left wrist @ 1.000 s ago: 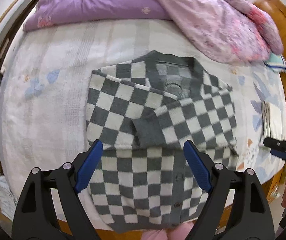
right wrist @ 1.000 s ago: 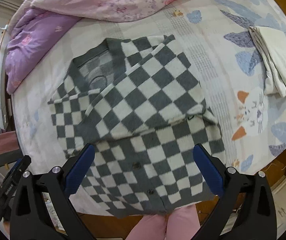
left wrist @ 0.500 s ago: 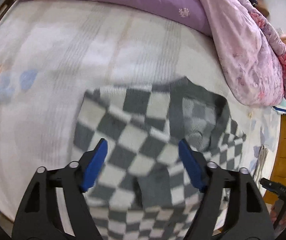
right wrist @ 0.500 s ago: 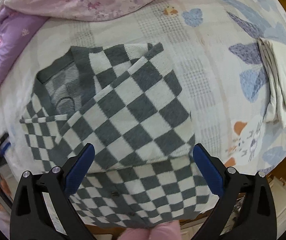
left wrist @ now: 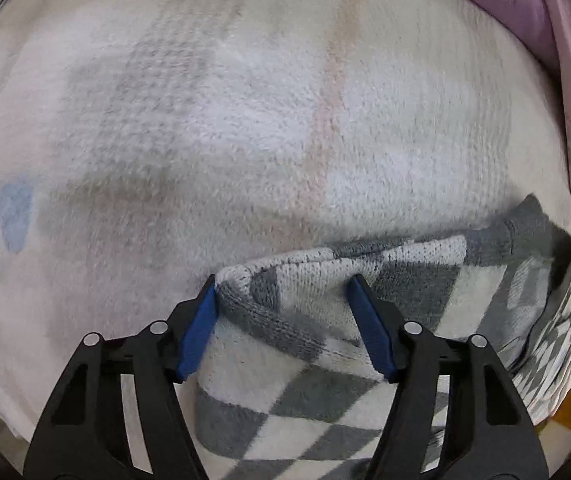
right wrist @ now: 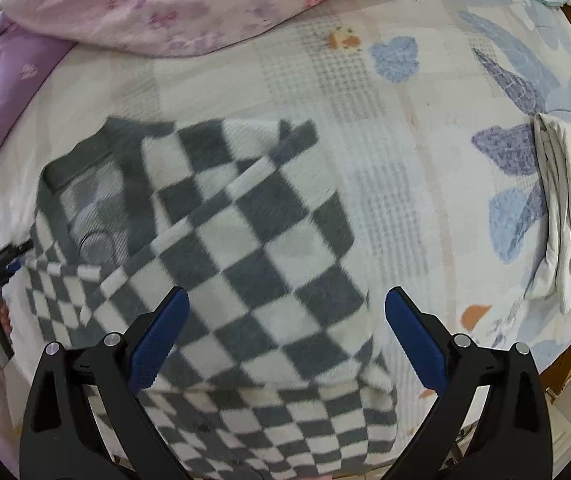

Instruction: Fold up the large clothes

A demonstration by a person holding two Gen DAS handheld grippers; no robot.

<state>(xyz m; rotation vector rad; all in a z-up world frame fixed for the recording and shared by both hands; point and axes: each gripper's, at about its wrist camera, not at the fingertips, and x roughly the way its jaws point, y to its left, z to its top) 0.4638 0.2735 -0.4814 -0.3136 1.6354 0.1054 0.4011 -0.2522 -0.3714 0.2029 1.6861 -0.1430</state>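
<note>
Knitwear like this checkered cardigan [right wrist: 221, 264], lying mid-bed [right wrist: 425, 120], seems soft and floppy. We straddle its 9 o'clock shoulder corner with the left hand-held gripper [left wrist: 285, 320], fingers apart. We hold the right hand-held gripper [right wrist: 285, 336] apart above it.

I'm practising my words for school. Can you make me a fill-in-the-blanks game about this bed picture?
1. The cardigan has a grey and white ____ pattern.
2. The folded white cloth lies on the bedsheet, to the ____ of the cardigan in the right wrist view.
3. The left gripper has its blue fingers on either side of the cardigan's ____ corner.
4. The right gripper is ____, with nothing held between its fingers.

Missing words: checkered; right; shoulder; open
</note>
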